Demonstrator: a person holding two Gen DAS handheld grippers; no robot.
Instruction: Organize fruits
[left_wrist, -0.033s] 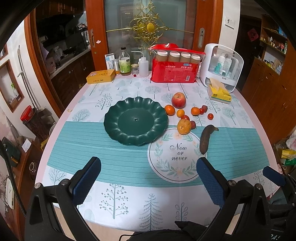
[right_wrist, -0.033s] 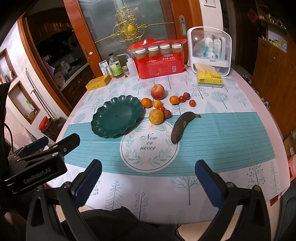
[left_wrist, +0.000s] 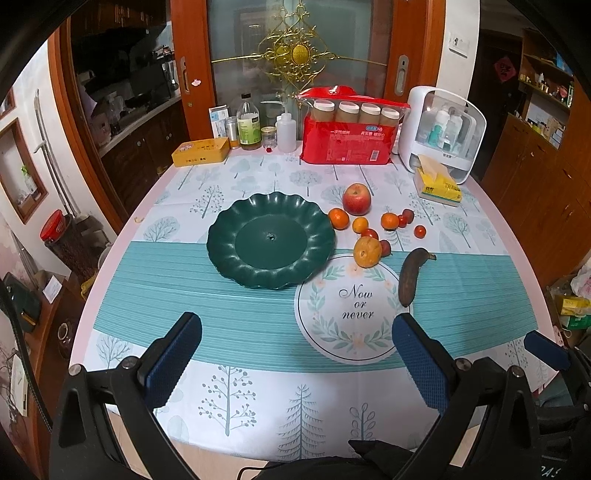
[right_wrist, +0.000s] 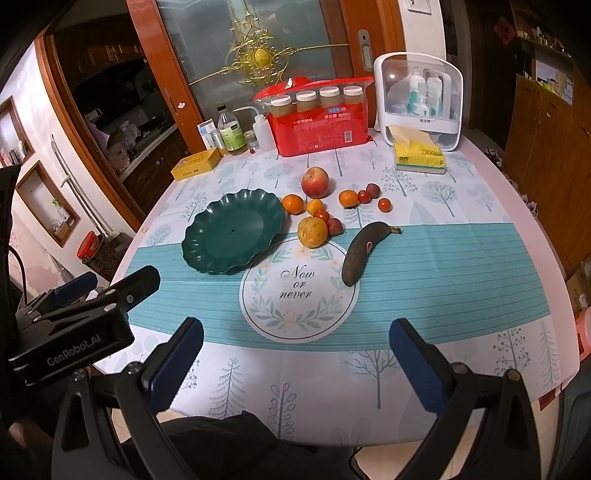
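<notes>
One green plate (left_wrist: 236, 254) sits on the tabletop (left_wrist: 258, 332). One apple (left_wrist: 356, 199), one blackened banana (left_wrist: 410, 277), one big yellow-orange fruit (left_wrist: 366, 252). Three small oranges: (left_wrist: 338, 218), (left_wrist: 360, 224), (left_wrist: 390, 221). Five small red fruits, as far as I can tell, one of them (left_wrist: 419, 231) apart from the others. At the back, four capped jars (left_wrist: 347, 110) in a row and one tissue pack (left_wrist: 437, 186).

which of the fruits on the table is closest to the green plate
The small orange just off the green plate's right rim; it nearly touches the scalloped edge, while the apple, the larger yellow-orange fruit and the banana lie farther right.
</notes>
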